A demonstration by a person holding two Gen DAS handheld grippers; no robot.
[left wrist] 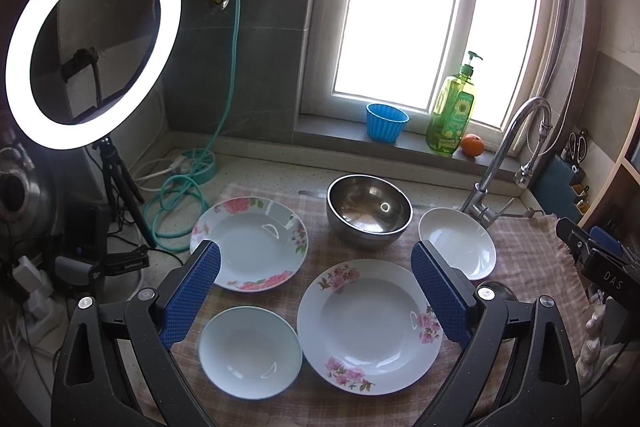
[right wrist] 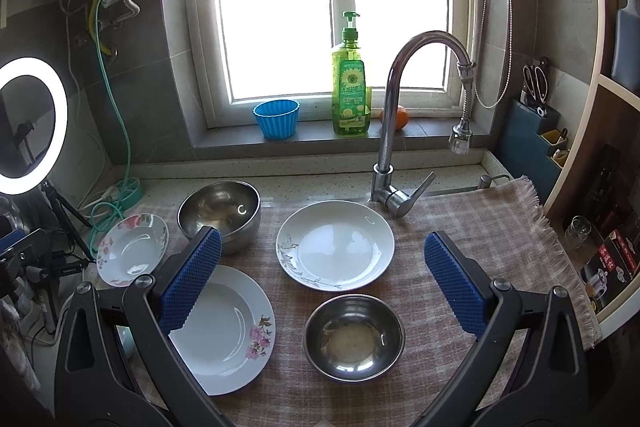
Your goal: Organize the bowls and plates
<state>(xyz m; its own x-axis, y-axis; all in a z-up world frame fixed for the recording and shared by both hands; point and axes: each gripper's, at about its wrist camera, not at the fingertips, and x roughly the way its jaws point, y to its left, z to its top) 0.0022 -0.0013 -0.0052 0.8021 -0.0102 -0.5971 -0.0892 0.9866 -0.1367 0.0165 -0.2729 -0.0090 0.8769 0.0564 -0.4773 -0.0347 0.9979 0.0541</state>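
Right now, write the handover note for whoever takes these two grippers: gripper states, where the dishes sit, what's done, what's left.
Left gripper: open, empty, above the cloth.
Right gripper: open, empty, above the cloth.
All dishes lie apart on the checked cloth, nothing stacked:
- big steel bowl at the back, small steel bowl in front on the right
- two pink-flowered plates, rear left and front centre
- plain white bowl front left
- white plate with grey leaf print by the faucet
Done: nothing grouped yet.
Left: likely stack plates with plates and bowls with bowls.
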